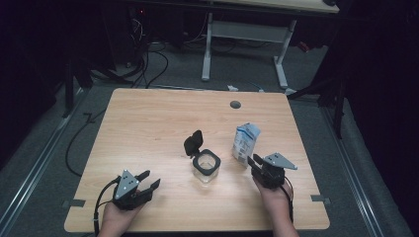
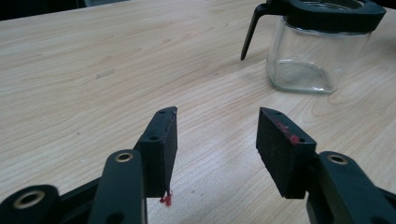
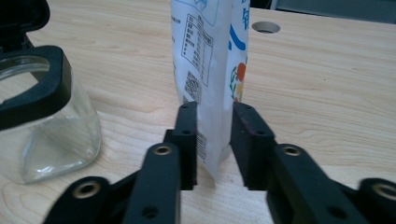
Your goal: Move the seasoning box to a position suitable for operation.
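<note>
Standing pouch (image 3: 210,70), printed table and code, lettering unreadable.

Left gripper (image 2: 217,140) low over the wooden table (image 2: 93,70), jaws apart

Nothing lay between its two black pads (image 2: 164,149) (the right-hand one carried red smears). Beyond, at upper right, stood a clear glass jar (image 2: 303,63) with a black rim, apart from the jaws.
</note>
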Tool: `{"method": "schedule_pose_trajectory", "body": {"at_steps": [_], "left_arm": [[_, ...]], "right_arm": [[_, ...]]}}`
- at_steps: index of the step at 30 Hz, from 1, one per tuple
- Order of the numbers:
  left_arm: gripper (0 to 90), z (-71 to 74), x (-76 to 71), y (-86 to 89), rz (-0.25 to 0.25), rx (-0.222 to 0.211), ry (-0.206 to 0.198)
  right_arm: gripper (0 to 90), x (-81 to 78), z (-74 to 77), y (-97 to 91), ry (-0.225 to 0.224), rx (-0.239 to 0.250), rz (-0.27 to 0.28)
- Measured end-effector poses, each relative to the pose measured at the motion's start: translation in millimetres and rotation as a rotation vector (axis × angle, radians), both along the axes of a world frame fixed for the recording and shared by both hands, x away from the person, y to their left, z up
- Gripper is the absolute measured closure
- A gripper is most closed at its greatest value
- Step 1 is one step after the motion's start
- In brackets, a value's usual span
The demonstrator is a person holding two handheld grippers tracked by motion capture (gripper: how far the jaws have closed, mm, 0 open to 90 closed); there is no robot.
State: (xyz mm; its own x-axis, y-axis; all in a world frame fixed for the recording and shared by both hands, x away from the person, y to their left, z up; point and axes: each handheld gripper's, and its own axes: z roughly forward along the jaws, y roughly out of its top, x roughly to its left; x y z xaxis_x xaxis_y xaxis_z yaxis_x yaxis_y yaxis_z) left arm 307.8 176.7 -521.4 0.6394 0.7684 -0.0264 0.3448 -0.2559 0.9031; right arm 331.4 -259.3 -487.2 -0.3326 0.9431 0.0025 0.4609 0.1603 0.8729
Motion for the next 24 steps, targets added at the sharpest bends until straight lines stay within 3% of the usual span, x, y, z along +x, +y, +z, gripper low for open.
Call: {"method": "schedule_pose_trajectory", "body": {"at_steps": [1,2,8,11,13,18,24], "left_arm": [[48.1,0.0,0.0,0.0,0.0,0.0,0.0],[48.1,-0.1,0.3,0.5,0.002,-0.004,0.002],[48.0,-2.0,1.8,3.0,0.005,-0.005,0.007],[47.9,-2.5,2.3,4.7,0.009,-0.011,0.01],[47.9,-2.4,2.4,6.3,0.01,-0.014,0.012],[47.8,-3.1,3.2,8.4,0.016,-0.017,0.014],[47.9,-3.5,3.0,8.2,0.018,-0.018,0.014]], "right_arm": [[66.9,0.0,0.0,0.0,0.0,0.0,0.0],[61.4,0.6,-1.1,-1.7,0.019,0.004,0.003],[56.9,6.4,-3.5,0.7,0.001,-0.012,0.001],[59.1,13.8,-4.5,3.0,-0.01,-0.018,-0.013],[59.3,18.6,-4.6,3.6,-0.016,0.005,-0.013],[60.4,28.2,-5.1,7.5,-0.011,-0.013,-0.007],[72.7,31.7,-6.1,8.1,-0.025,0.005,0.017]]}}
